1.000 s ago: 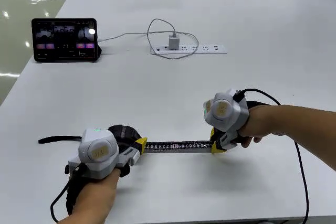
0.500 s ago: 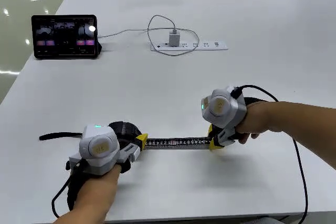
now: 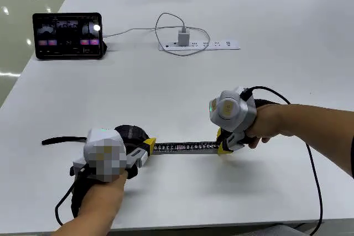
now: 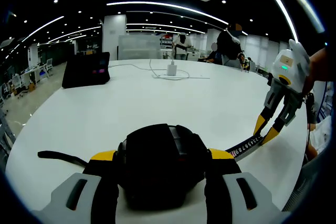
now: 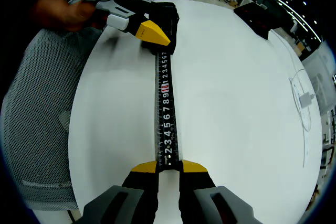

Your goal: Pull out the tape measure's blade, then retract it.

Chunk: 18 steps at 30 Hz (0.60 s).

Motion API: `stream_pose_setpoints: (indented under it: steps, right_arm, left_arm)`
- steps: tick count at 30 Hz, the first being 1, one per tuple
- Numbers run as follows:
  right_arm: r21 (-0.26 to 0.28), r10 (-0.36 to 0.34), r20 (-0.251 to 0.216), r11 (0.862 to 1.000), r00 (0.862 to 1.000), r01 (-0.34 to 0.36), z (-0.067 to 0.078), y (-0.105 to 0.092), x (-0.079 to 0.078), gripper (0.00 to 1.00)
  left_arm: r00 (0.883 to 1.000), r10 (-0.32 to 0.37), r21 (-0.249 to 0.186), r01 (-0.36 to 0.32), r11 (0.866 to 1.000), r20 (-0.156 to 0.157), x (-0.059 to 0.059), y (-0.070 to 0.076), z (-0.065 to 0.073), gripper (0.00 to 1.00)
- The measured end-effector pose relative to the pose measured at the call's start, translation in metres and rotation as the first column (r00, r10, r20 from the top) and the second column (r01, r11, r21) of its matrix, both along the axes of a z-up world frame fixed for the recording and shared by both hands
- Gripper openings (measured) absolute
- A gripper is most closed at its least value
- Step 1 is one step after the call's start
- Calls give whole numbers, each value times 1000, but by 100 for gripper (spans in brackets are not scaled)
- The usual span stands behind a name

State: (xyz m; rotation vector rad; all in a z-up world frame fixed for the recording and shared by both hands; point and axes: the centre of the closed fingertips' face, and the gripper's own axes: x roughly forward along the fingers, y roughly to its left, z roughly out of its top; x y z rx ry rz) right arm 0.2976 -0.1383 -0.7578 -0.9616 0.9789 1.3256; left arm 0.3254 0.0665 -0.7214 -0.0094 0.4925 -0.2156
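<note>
A black tape measure case (image 3: 131,135) (image 4: 160,158) rests on the white table, and my left gripper (image 3: 145,148) (image 4: 160,156) is shut on it. Its black blade (image 3: 185,147) (image 5: 166,113) with white numbers lies flat on the table, running from the case (image 5: 160,17) to my right gripper (image 3: 223,147) (image 5: 168,167). The right gripper is shut on the blade's end. In the left gripper view the blade (image 4: 245,147) reaches the right gripper (image 4: 266,130) at the right. The left gripper (image 5: 142,27) shows at the top of the right gripper view.
A tablet (image 3: 68,27) stands at the far left of the table (image 3: 166,92). A white power strip (image 3: 199,45) with a charger and looped cable lies at the back. A black strap (image 3: 60,140) trails left of the case. A black cable (image 3: 312,158) hangs from the right gripper.
My right gripper has moved a little left toward the case, so the blade out on the table is shorter. The left gripper stays on the case.
</note>
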Motion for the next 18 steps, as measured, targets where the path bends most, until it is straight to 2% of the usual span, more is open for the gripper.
stream_pose_setpoints:
  steps: [18]
  right_arm:
    - [5,-23,-1,1000,1000,23,-1,8,0,10]
  left_arm:
    - [1000,-1,1,1,1000,-1,0,0,0,62]
